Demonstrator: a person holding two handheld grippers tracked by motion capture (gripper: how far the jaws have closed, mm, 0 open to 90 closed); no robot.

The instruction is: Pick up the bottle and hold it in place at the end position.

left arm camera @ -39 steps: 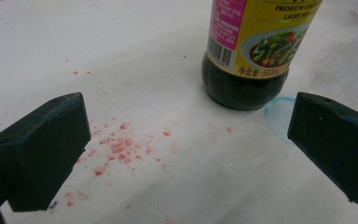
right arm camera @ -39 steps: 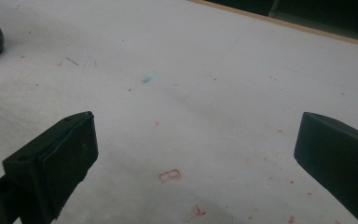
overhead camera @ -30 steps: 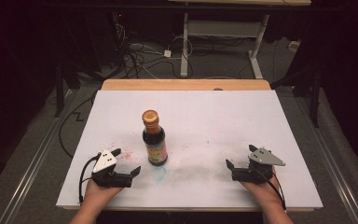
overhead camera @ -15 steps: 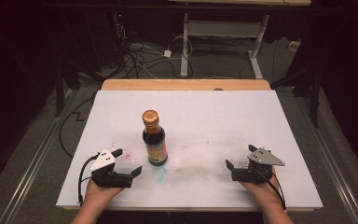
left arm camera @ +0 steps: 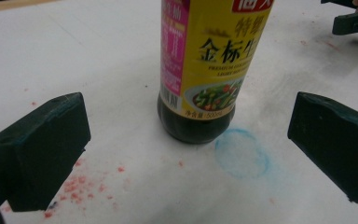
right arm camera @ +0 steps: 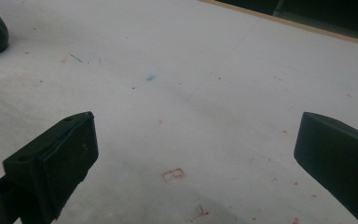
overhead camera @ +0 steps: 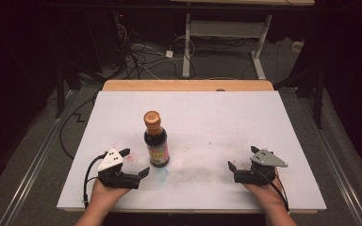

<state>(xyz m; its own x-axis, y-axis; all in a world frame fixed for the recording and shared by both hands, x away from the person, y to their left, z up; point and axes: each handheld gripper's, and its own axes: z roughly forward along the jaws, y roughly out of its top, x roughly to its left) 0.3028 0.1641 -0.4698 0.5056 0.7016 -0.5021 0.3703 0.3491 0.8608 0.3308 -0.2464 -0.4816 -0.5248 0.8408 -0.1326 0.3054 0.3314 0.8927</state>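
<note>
Left gripper view: bottle (left arm camera: 205, 70) between wide-apart jaws

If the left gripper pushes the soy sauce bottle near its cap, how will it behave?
The soy sauce bottle stands tall on a narrow base, so it may tip. It looks nearly full, so probably heavy. Its glossy label may be slippery.

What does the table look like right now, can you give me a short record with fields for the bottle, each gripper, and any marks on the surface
bottle: dark sauce bottle, upright, orange cap, yellow label, left of centre
left gripper: left gripper, jaws wide apart, facing the bottle, not touching it
right gripper: right gripper, jaws wide apart, nothing between them
surface: white table
marks: blue ring beside the bottle's base; red specks near the left jaw
</note>
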